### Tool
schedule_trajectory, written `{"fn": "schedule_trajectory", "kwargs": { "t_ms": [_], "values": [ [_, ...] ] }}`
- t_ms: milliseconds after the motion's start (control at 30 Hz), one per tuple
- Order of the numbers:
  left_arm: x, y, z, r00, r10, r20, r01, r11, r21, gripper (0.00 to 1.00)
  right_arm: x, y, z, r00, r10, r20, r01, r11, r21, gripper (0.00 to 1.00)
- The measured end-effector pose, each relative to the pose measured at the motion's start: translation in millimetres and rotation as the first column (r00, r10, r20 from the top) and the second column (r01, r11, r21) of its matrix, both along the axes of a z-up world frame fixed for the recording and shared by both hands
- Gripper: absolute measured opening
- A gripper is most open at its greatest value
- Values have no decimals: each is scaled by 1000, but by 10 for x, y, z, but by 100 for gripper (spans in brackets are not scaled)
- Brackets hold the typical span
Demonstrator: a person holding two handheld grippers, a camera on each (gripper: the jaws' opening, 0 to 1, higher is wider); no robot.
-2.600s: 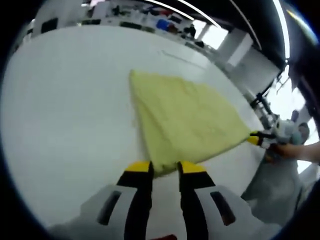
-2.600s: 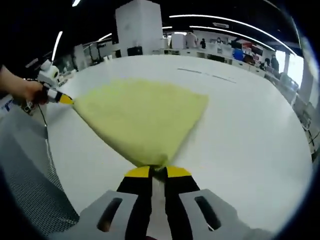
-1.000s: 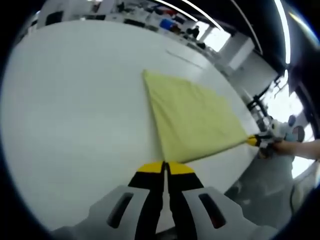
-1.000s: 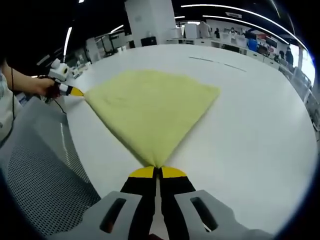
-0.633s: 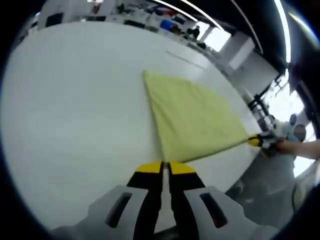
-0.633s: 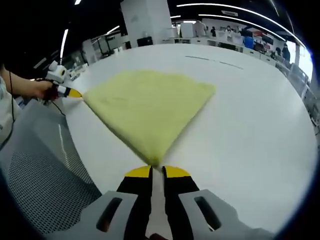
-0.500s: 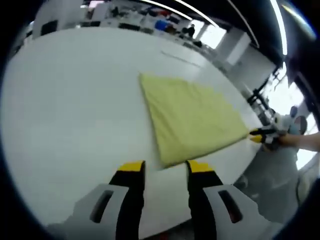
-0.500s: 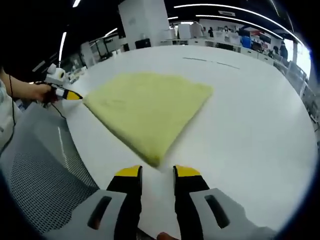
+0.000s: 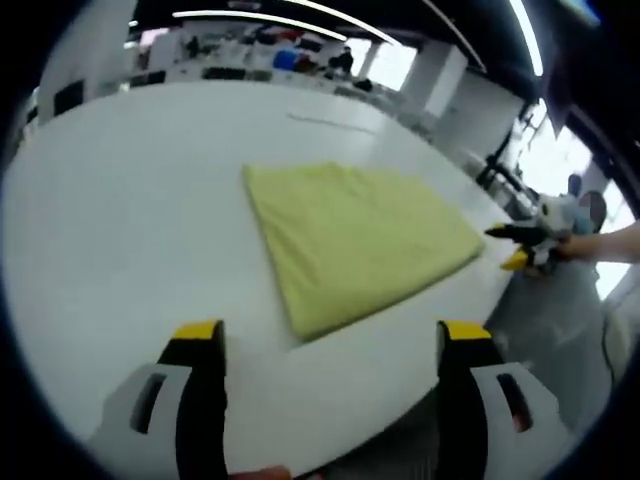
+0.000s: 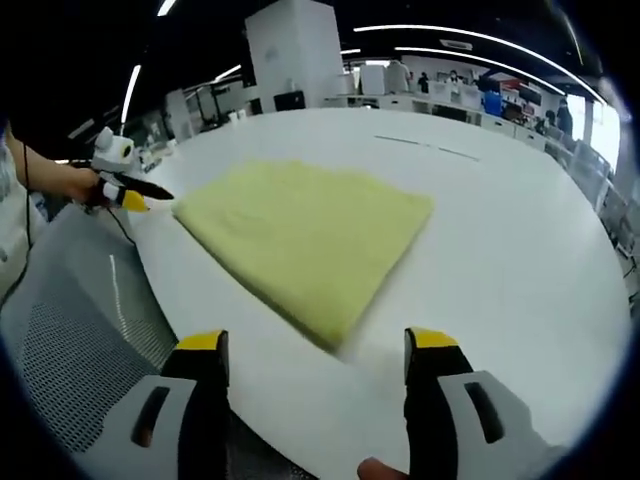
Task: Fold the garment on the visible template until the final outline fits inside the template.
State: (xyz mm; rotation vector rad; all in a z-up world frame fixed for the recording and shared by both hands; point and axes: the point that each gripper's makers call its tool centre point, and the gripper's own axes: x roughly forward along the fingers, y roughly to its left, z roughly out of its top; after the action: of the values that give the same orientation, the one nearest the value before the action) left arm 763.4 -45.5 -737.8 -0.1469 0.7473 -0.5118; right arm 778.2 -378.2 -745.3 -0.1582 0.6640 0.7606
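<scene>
1. The left gripper [image 9: 328,335] has its fingers spread wide, released, touching nothing.
2. The right gripper [image 10: 316,345] likewise has its fingers splayed apart and free.
3. The folded yellow garment [image 9: 355,235] lies flat on the white surface [image 9: 120,200], its nearest corner just ahead, between each pair of fingers.
</scene>
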Motion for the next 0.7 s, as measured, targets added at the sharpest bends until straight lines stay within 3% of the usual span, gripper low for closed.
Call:
{"fn": "schedule_trajectory", "kwargs": {
  "t_ms": [200, 367, 700],
  "values": [
    [104, -96, 369, 988, -3, 157, 9, 999, -39, 82, 51, 102, 349, 994, -52, 100, 44, 996, 82, 74],
    [133, -125, 497, 981, 6, 194, 2, 999, -43, 81, 73, 122, 504, 986, -78, 147, 63, 993, 99, 73],
    [145, -166, 590, 978, -12, 210, 20, 999, -40, 80, 217, 107, 630, 977, -127, 169, 106, 986, 127, 75]
  ]
}}
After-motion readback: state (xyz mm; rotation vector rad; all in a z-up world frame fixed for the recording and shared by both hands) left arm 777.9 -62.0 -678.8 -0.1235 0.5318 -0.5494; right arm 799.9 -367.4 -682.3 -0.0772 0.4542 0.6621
